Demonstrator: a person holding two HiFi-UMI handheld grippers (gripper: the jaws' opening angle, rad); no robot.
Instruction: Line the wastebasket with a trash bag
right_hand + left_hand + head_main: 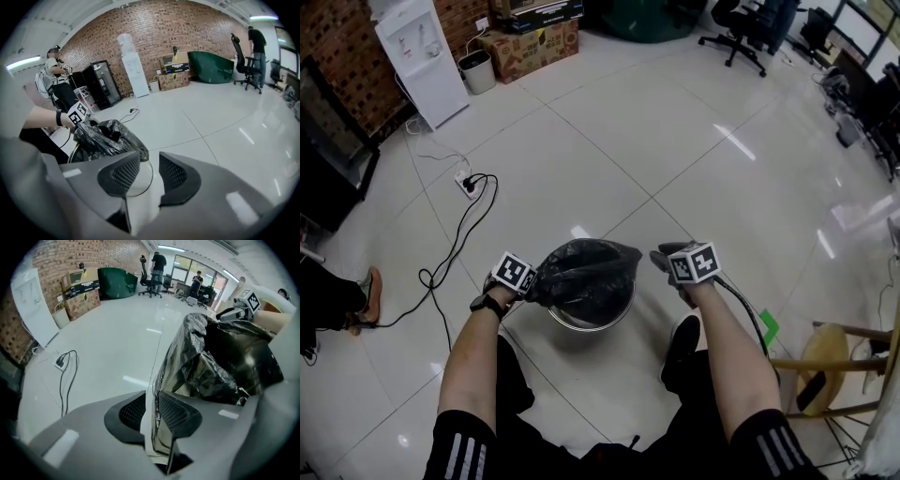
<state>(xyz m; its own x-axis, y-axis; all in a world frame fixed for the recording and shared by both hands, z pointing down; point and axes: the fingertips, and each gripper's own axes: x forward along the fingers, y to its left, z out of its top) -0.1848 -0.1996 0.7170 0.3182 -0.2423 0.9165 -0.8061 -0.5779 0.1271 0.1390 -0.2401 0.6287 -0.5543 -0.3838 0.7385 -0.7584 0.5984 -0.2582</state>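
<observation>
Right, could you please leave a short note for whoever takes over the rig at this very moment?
Left gripper: jaws a little apart, with the edge of the trash bag between them but not clamped.
Right gripper: open and empty, off to the right of the wastebasket.
Things: the wastebasket stands on the floor. The bag is bunched up in its mouth, toward the left side.
Done: the bag is in the basket.
Left: the rim is bare at the front and right. Probably grip the bag's edge, spread it and fold it over the rim all round.

Angled down, left claw (152, 411) and right claw (150, 173) stand parted.
</observation>
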